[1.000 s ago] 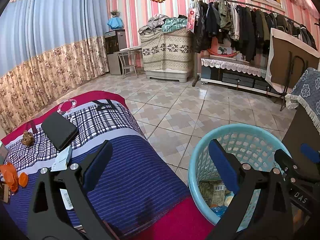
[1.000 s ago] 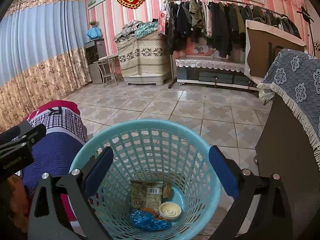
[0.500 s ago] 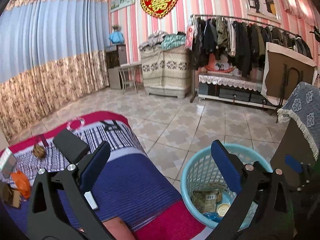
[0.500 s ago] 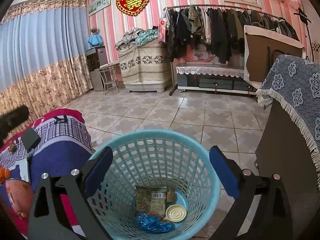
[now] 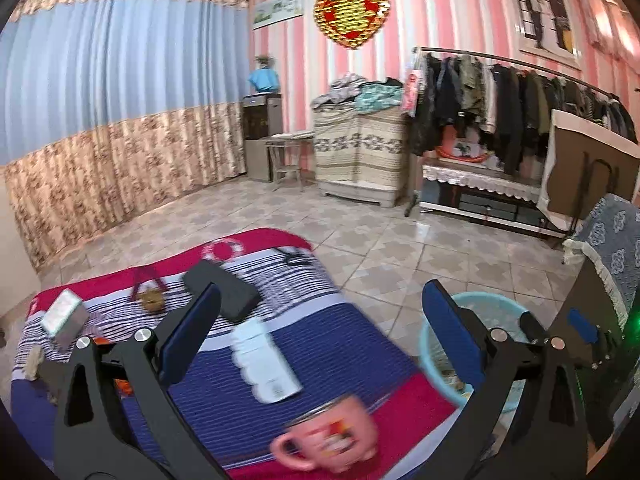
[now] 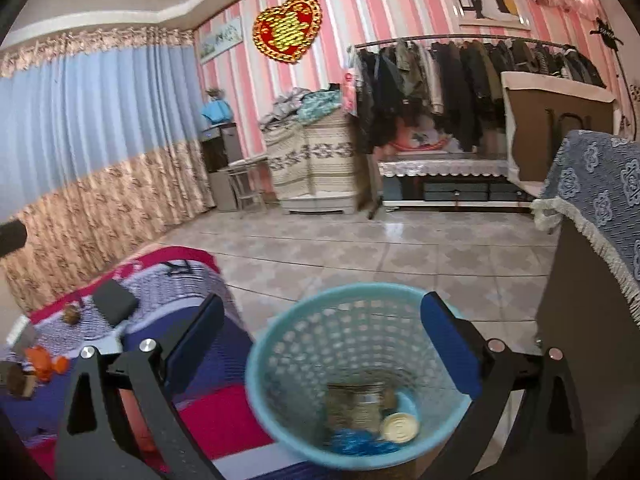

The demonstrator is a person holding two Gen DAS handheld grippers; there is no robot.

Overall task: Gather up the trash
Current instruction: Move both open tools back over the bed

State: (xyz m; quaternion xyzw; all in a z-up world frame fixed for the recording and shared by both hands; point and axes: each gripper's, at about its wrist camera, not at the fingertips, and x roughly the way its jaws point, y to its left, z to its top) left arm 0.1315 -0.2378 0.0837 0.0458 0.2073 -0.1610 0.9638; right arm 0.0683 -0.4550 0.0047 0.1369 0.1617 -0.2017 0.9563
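A light blue plastic basket (image 6: 360, 364) stands on the tiled floor beside the bed and holds a wrapper (image 6: 354, 402), a round lid (image 6: 400, 426) and a blue bag (image 6: 360, 446). My right gripper (image 6: 322, 346) is open and empty above it. My left gripper (image 5: 320, 330) is open and empty above the striped bed cover (image 5: 224, 392). A white paper strip (image 5: 264, 362), a brown nut-like scrap (image 5: 150, 300) and orange scraps (image 6: 44, 362) lie on the cover. The basket rim (image 5: 464, 300) shows at the right in the left wrist view.
On the bed lie a pink mug (image 5: 328, 436), a black case (image 5: 222, 290) and a small box (image 5: 64, 318). A dark cabinet with a blue fringed cloth (image 6: 600, 208) stands right of the basket. A clothes rack (image 5: 500, 112) lines the far wall.
Both grippers have risen and pulled back. The left view has swung over the bed, bringing the pink mug and white paper into sight. The basket looks smaller and lower in the right view.
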